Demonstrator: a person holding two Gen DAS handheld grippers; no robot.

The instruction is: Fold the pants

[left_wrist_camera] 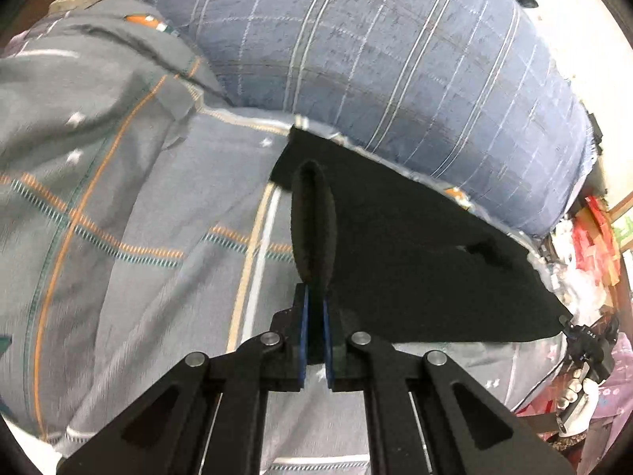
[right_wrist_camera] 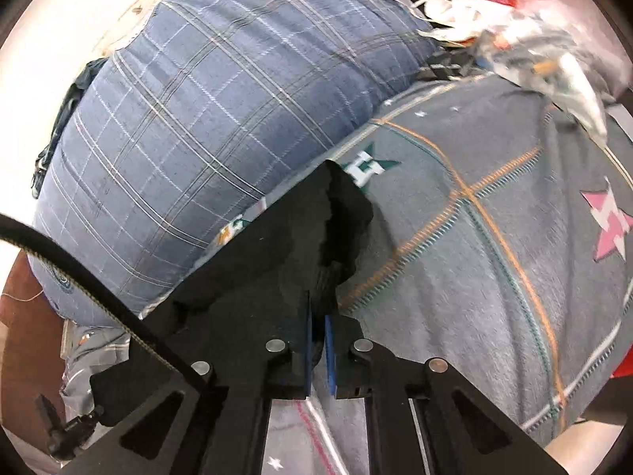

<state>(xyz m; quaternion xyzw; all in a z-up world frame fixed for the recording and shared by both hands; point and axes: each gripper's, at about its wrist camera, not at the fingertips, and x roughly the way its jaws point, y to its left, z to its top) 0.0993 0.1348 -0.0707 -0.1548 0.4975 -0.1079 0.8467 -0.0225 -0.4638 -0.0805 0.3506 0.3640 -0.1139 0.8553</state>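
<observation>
Black pants (left_wrist_camera: 415,245) hang stretched above a grey patterned bedsheet (left_wrist_camera: 118,198). My left gripper (left_wrist_camera: 315,297) is shut on one end of them, and a loop of the black fabric bulges out past its blue pads. At the far right of the left wrist view my right gripper (left_wrist_camera: 566,321) pinches the other end, held by a white-gloved hand (left_wrist_camera: 577,396). In the right wrist view my right gripper (right_wrist_camera: 318,314) is shut on a bunched fold of the pants (right_wrist_camera: 257,277), which run off to the left gripper (right_wrist_camera: 79,423) at lower left.
A big blue plaid quilt bundle (left_wrist_camera: 395,59) (right_wrist_camera: 198,118) lies right behind the pants. Bags and clutter (left_wrist_camera: 589,245) (right_wrist_camera: 514,19) pile up past the bed's edge. A black toothed strap (right_wrist_camera: 79,269) crosses the lower left of the right wrist view.
</observation>
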